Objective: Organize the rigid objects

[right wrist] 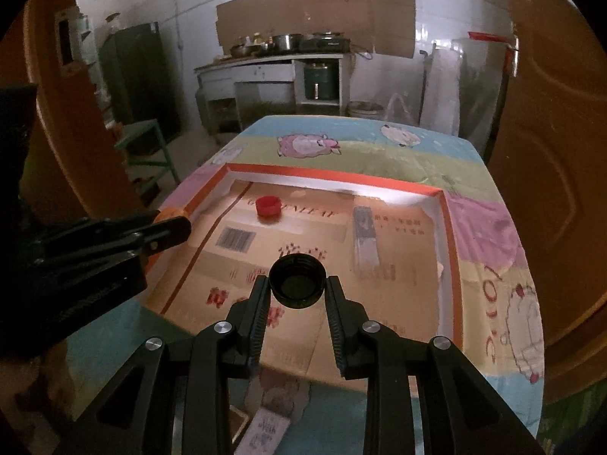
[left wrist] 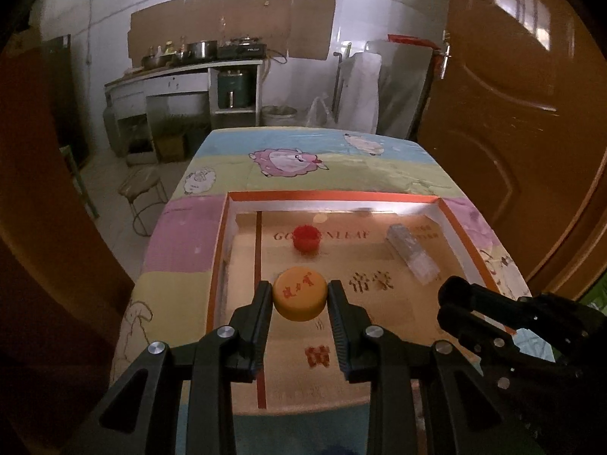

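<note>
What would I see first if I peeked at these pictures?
The left gripper pinching a yellow cap and the right gripper pinching a black cap, both above a shallow cardboard box. In the box lie a red cap and a clear plastic piece.

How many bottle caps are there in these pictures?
3. A round yellow plastic cap is clamped in the left gripper, a round black plastic cap in the right gripper, and a small red plastic cap lies inside the shallow cardboard box. Others may be hidden.
</note>
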Motion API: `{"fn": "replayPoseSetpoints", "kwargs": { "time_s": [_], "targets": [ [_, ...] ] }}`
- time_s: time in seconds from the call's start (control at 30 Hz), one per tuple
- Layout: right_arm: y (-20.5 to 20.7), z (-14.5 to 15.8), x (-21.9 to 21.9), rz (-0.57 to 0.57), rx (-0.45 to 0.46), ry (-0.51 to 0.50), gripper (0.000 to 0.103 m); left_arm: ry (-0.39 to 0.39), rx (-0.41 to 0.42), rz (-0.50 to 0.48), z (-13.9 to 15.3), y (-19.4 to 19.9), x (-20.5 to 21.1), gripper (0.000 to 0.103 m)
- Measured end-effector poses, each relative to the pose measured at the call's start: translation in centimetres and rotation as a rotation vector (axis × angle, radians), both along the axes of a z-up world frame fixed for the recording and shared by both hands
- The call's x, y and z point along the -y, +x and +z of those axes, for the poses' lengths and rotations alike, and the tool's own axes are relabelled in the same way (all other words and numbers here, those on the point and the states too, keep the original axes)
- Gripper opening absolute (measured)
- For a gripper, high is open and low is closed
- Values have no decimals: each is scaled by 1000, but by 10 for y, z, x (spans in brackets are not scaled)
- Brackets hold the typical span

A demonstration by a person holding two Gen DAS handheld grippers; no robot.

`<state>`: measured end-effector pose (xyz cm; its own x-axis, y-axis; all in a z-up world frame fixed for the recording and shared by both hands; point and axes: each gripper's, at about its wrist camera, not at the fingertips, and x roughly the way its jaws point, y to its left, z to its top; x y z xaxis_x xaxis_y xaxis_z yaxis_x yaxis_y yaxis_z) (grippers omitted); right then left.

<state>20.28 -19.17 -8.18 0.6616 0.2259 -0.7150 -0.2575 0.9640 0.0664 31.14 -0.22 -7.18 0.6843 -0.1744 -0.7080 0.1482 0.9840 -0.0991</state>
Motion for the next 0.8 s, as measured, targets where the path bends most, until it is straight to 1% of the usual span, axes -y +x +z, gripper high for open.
{"fn": "replayPoseSetpoints", "kwargs": {
  "time_s": [0.43,0.8],
  "targets": [
    [52,-10,-5,36,-19,-3,30,-8,-41,28,-14,38,-2,30],
    [85,-28,-14,57,-76,0,30,-6,-80,44,-28,60,-5,30]
  ]
}}
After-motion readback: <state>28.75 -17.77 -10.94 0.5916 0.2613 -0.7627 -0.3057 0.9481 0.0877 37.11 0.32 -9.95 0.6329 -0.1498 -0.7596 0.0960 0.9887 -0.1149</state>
